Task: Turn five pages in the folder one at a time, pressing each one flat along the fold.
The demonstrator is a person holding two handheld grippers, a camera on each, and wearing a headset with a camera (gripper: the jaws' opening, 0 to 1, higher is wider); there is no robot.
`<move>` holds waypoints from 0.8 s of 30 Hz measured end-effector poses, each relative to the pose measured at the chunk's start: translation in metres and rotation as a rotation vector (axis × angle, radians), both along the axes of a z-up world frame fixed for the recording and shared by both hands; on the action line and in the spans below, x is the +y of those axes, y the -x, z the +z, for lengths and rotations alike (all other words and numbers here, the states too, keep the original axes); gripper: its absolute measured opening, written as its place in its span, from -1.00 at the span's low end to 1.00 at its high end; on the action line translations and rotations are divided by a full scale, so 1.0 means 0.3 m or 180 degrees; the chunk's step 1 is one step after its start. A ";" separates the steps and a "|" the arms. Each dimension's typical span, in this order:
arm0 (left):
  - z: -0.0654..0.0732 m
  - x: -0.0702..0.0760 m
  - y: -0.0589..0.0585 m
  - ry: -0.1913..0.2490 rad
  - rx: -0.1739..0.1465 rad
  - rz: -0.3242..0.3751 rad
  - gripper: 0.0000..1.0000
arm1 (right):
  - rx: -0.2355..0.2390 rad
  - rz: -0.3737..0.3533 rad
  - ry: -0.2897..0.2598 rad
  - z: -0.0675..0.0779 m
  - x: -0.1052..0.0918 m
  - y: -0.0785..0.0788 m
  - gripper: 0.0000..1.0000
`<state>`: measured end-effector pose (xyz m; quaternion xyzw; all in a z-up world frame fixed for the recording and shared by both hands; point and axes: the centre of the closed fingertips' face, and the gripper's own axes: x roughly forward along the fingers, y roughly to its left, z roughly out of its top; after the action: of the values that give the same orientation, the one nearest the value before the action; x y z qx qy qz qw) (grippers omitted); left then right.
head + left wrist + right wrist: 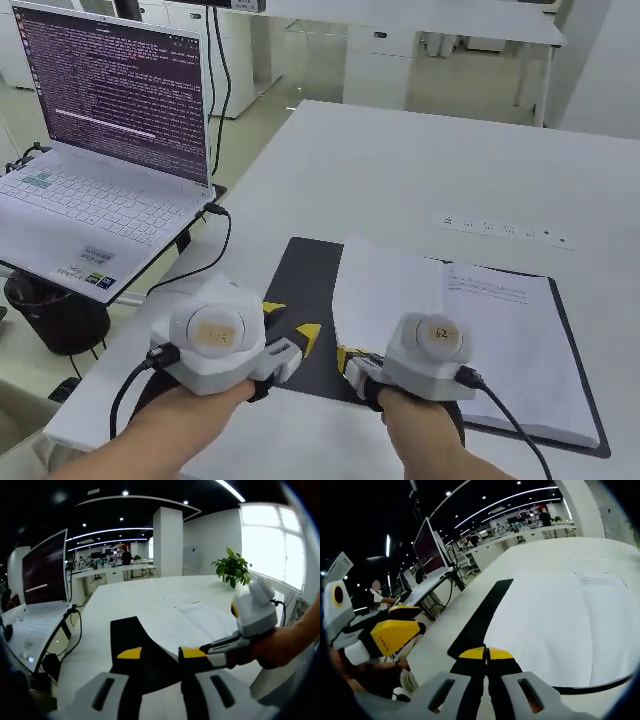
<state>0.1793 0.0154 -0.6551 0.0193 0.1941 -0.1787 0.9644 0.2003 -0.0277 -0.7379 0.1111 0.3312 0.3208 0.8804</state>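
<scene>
While the left gripper (pixel 290 322) hovers, fingers apart, the right gripper (pixel 350 357) has fingers together over the folder (pixel 308 285).

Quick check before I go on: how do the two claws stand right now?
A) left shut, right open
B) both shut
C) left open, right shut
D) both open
C: in the left gripper view the left claw has a clear gap between its yellow-tipped jaws, while in the right gripper view the right claw has its jaws pressed together.
</scene>
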 end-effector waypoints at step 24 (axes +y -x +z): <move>-0.164 0.020 0.000 -0.0065 0.0411 -0.0067 -0.49 | 0.0384 0.0120 -0.0071 -0.127 0.096 0.007 -0.99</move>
<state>0.1794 0.0214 -0.7042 0.0197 0.2575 -0.1878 0.9477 0.1982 0.0012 -0.7760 0.1337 0.3820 0.3337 0.8514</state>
